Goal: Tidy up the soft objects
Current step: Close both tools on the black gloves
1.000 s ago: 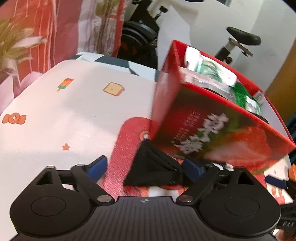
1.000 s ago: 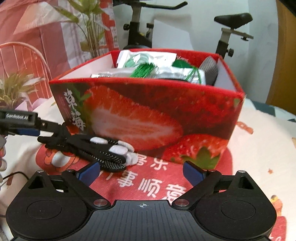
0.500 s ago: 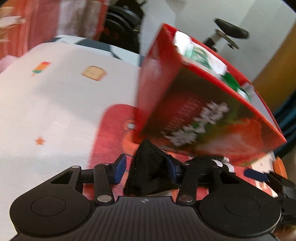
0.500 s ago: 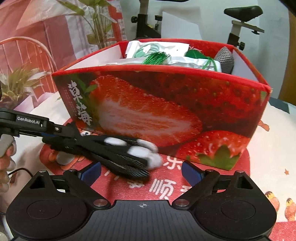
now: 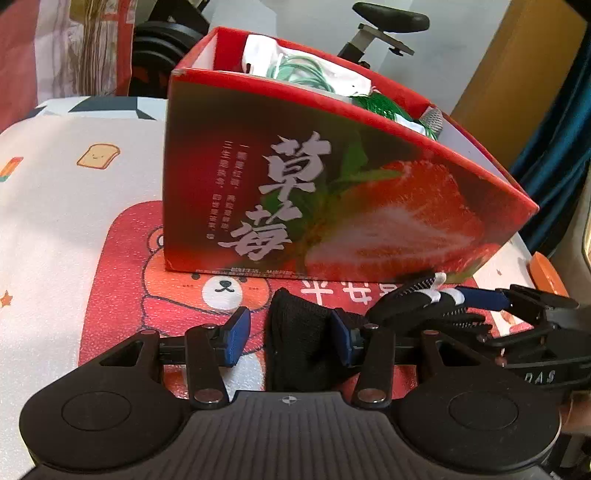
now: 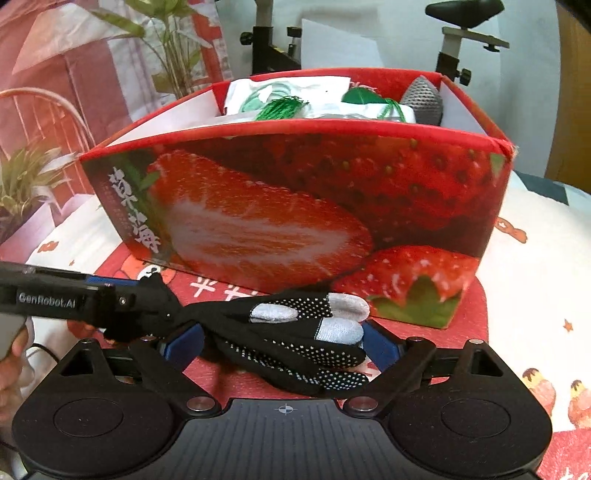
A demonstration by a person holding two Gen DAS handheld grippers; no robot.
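Note:
A black dotted glove with grey fingertips [image 6: 295, 339] lies on the red bear mat, in front of the red strawberry box [image 6: 303, 206]. My left gripper [image 5: 290, 332] is closing around the glove's black cuff [image 5: 299, 343]; the right pad touches it and a gap shows at the left pad. My right gripper [image 6: 282, 345] is open around the glove's fingers. In the left wrist view the right gripper's blue fingers [image 5: 480, 299] reach the glove fingers [image 5: 417, 299].
The box holds green and white packets [image 6: 288, 103] and a grey knitted item [image 6: 421, 99]. A red bear mat [image 5: 122, 280] lies on a white printed tablecloth [image 5: 48, 206]. An exercise bike [image 6: 469, 22] and plants stand behind.
My left gripper's jaws have narrowed around the glove cuff. My right gripper has moved forward so the glove fingers lie between its pads.

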